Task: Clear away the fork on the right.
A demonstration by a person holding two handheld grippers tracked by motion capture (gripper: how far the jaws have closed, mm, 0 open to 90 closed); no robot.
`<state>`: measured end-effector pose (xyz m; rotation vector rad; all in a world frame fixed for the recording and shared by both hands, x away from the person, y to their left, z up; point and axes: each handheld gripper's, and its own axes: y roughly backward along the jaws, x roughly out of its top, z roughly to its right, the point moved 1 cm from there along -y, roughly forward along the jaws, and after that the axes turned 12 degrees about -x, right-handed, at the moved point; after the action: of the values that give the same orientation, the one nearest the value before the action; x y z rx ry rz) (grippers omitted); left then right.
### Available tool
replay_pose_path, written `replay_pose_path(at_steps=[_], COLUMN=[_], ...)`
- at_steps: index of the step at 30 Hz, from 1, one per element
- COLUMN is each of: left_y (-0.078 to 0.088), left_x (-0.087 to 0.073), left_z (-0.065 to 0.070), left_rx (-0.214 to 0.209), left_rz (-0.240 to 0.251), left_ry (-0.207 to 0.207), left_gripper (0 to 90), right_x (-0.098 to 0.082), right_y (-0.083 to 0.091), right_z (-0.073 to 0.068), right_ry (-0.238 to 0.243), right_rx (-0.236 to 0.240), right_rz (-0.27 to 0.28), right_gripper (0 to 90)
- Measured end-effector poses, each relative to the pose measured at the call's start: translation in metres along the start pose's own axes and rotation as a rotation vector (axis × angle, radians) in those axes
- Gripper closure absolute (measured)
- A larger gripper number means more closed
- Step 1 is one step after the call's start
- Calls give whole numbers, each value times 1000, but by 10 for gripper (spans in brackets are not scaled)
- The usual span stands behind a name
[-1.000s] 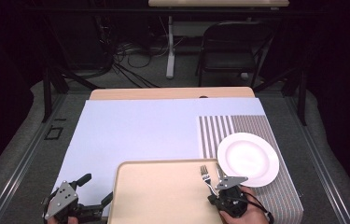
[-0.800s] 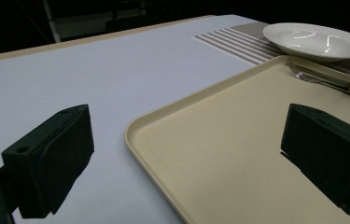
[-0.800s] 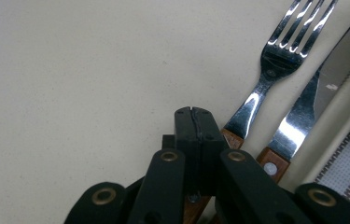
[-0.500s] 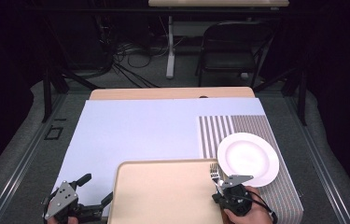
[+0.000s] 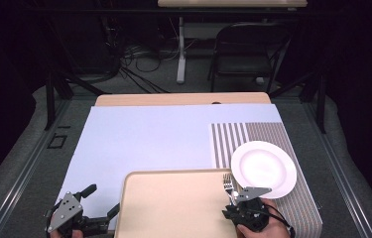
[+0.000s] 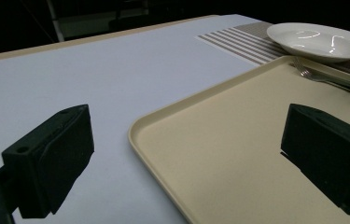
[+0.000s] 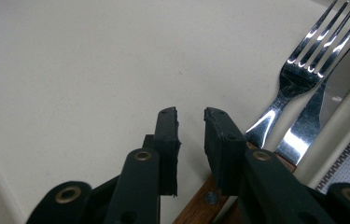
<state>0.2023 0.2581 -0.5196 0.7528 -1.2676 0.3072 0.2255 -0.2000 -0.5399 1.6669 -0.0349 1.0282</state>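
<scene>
High view: taking the tray (image 5: pixel 173 208) as the landmark, the fork (image 5: pixel 228 186) lies at the tray's right edge, tines pointing away from the person, toward the plate (image 5: pixel 264 169) just beyond that edge on the striped mat (image 5: pixel 268 134). The right gripper (image 5: pixel 238 207) sits directly at the fork's near end, so the right hand is far nearer; the left gripper (image 5: pixel 105 212) rests off the tray's left edge on the tabletop (image 5: pixel 149 134), well apart from the cutlery.

Left gripper view: its jaws stand wide open with nothing between them — one over the tabletop, one over the tray (image 6: pixel 238 154). The fork (image 6: pixel 317 77) shows far across the tray.

Right gripper view: the jaws have just been opening and stand slightly apart, gripping nothing. The fork (image 7: pixel 303 74) and a knife (image 7: pixel 331 93) lie side by side just right of the jaws, long axes running away and slightly right, their wooden handles passing beneath the right jaw. Any regrasp would need a small shift rightward.
</scene>
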Motion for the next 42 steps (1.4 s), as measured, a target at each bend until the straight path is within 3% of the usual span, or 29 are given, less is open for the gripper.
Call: replay_pose_path(at_steps=[10, 13, 14, 15, 17, 24, 29, 34, 37, 42], left_y=[4, 5, 6, 6, 8, 11, 17, 23, 25, 25], left_x=[-2, -3, -3, -3, -3, -6, -7, -11, -12, -12], left_z=[1, 2, 3, 3, 5, 10, 15, 19, 20, 19], left_rx=[16, 20, 21, 20, 22, 14, 14, 10, 10, 6], left_rz=[3, 2, 3, 7, 4, 3, 7, 9, 9, 12], left_ry=[10, 12, 13, 14, 13, 14, 11, 20, 18, 16], left_gripper=[29, 29, 29, 29, 29, 29, 29, 29, 29, 29], right_x=[0, 1, 0, 0, 0, -3, -6, -9, -12, -11], right_y=[6, 8, 8, 10, 11, 19, 26, 30, 33, 37], right_z=[-4, -4, -5, -5, -5, -4, -7, -10, -12, -11], right_ry=[61, 67, 57, 71, 82, 64, 92, 82, 94, 93], right_rx=[-50, -48, -46, -50, -48, -37, -67, -51, -62, -84], right_rz=[81, 86, 112, 100, 127, 151, 179, 195, 187, 224], right_gripper=[564, 555, 543, 535, 524, 500, 546, 544, 506, 409])
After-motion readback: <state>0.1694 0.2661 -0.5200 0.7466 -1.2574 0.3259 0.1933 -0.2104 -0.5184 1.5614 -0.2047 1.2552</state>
